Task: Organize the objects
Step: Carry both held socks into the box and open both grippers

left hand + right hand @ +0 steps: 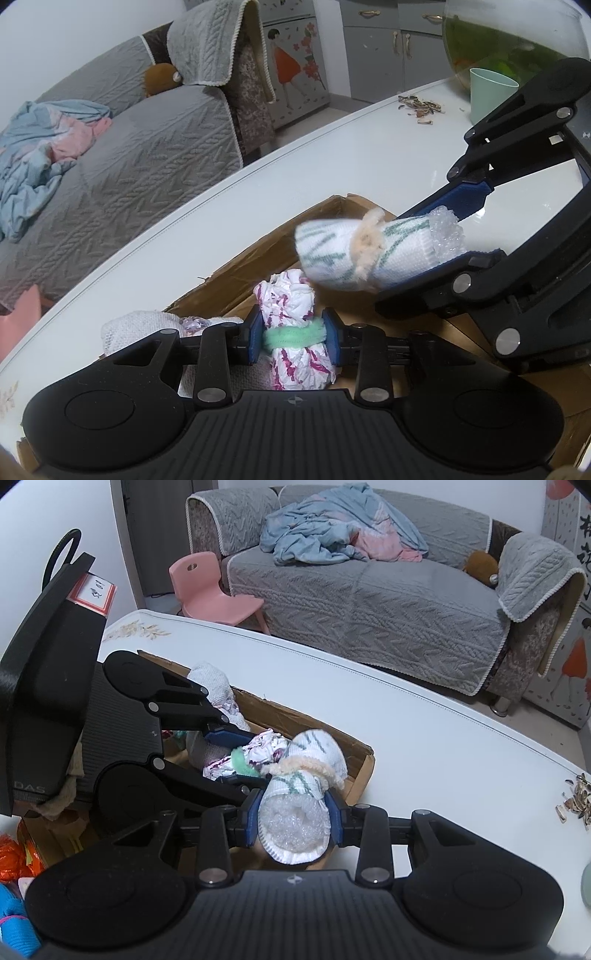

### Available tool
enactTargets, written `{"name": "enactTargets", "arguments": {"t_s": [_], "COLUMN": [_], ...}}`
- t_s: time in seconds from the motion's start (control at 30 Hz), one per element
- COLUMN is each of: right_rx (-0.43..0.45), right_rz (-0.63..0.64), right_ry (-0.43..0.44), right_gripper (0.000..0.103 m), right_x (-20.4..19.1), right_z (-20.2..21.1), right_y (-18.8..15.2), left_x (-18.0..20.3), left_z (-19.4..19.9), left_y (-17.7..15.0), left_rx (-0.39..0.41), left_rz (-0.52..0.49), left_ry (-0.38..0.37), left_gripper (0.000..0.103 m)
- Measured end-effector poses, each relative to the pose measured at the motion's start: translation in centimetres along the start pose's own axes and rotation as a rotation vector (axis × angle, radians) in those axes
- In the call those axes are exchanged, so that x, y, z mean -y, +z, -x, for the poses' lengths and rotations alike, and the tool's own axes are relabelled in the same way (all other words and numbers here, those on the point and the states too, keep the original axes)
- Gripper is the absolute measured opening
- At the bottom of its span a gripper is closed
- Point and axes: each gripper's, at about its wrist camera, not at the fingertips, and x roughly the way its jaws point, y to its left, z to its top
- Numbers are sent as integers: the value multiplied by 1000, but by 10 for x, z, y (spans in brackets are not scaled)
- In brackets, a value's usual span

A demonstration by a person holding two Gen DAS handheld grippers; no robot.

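Pinching bundles over the box [236, 273]: left claw [293, 338] purple-patterned, right claw [293, 818] green-striped.

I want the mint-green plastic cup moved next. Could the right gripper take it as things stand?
Probably not yet: the right gripper is shut on a white sock bundle stuffed with bubble wrap. The mint-green plastic cup stands unobstructed on the white table.

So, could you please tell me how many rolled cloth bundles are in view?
3. One, pink-patterned with a green band, is in the left gripper; one, green-striped, is in the right gripper; a white one lies in the cardboard box. More may be hidden.
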Motion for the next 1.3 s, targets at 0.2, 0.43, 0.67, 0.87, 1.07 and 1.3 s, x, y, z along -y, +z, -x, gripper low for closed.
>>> {"name": "enactTargets", "arguments": {"t_s": [0.2,0.43,0.67,0.87,1.07,1.3], "right_rx": [4,-4,-23,-27,-31,-44], "right_rz": [-15,-2,13,24,28,25], "right_ry": [-2,1,7,0,-6,-11], "right_gripper": [42,44,44,44,45,46], "right_x": [3,3,-1,-6,-8,-16], "right_z": [1,4,5,9,13,15], "right_y": [3,4,5,7,7,7], "left_x": [5,12,12,10,8,1], "left_z": [3,9,23,31,40,52], "left_y": [-2,-3,-5,-8,-10,-14], "left_rx": [-3,-19,-44,-59,-70,-98], "left_rz": [-10,-25,-13,28,63,131], "left_ry": [1,-17,-21,-18,-7,13], "left_gripper": [67,77,85,86,86,87]}}
